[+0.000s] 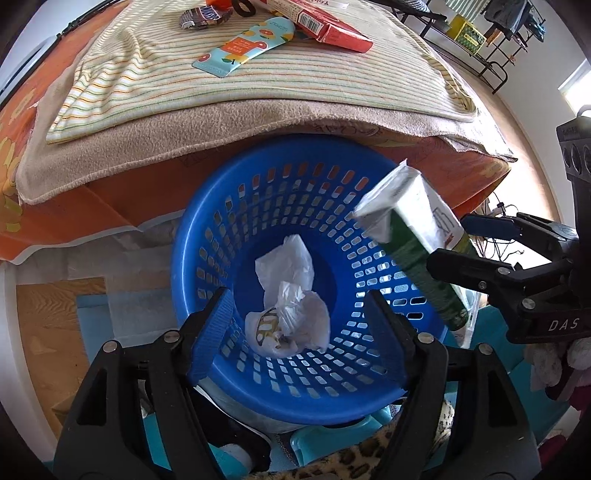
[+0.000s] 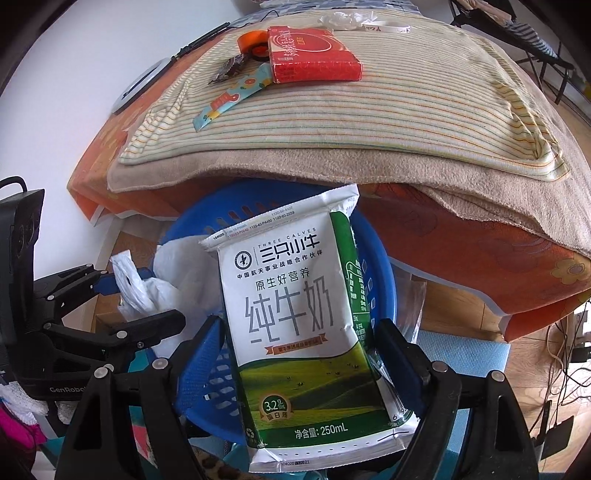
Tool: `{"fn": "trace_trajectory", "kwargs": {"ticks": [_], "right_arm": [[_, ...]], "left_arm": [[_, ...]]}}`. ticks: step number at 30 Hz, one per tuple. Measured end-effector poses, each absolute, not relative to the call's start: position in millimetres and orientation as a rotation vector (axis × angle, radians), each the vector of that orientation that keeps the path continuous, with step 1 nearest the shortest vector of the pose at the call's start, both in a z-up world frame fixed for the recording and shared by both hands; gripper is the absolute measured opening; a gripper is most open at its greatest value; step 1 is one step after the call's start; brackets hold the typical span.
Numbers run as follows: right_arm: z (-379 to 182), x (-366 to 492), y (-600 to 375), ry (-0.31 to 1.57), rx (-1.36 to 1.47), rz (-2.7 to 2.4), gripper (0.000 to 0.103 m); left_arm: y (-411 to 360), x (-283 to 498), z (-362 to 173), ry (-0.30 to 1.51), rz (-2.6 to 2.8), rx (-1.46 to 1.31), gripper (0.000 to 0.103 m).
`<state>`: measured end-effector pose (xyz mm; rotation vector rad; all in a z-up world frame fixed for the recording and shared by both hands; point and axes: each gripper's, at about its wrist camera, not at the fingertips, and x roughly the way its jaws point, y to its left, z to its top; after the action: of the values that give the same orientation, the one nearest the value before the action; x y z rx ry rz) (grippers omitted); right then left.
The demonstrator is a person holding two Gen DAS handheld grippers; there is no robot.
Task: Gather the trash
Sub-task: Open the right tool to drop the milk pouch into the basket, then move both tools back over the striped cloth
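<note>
A blue plastic basket (image 1: 288, 206) stands on the floor below the table edge, with crumpled white plastic bags (image 1: 291, 295) inside. My left gripper (image 1: 299, 332) is open and empty, directly above the basket. My right gripper (image 2: 299, 350) is shut on a white and green milk carton (image 2: 295, 325) and holds it over the basket's right rim (image 2: 384, 280). The carton (image 1: 413, 251) and right gripper (image 1: 476, 247) also show in the left wrist view. The left gripper (image 2: 122, 295) shows at the left of the right wrist view, near the white bags (image 2: 147, 288).
On the table's striped cloth (image 1: 258, 74) lie a red box (image 1: 325, 26), a light blue patterned wrapper (image 1: 243, 46), a dark candy wrapper (image 1: 203, 16) and orange-handled scissors (image 2: 255, 44). A crumpled white wrapper (image 2: 343, 20) lies at the far edge. Clutter surrounds the basket.
</note>
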<state>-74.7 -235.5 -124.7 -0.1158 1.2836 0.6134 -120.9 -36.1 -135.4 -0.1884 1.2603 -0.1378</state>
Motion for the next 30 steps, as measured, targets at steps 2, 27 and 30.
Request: {"fn": "trace_trajectory", "kwargs": {"ticks": [2, 27, 30], "right_arm": [[-125.5, -73.1, -235.7, 1.288, -0.108, 0.609, 0.087], [-105.5, -72.4, -236.9, 1.228, -0.112, 0.626, 0.087], [-96.8, -67.4, -237.7, 1.215, -0.101, 0.639, 0.087]], "left_arm": [[-34.1, -120.0, -135.7, 1.263, -0.134, -0.193, 0.076], [-27.3, -108.6, -111.0, 1.218, -0.121, -0.183, 0.076], [-25.8, -101.3, -99.7, 1.2, -0.132, -0.184, 0.076]]}}
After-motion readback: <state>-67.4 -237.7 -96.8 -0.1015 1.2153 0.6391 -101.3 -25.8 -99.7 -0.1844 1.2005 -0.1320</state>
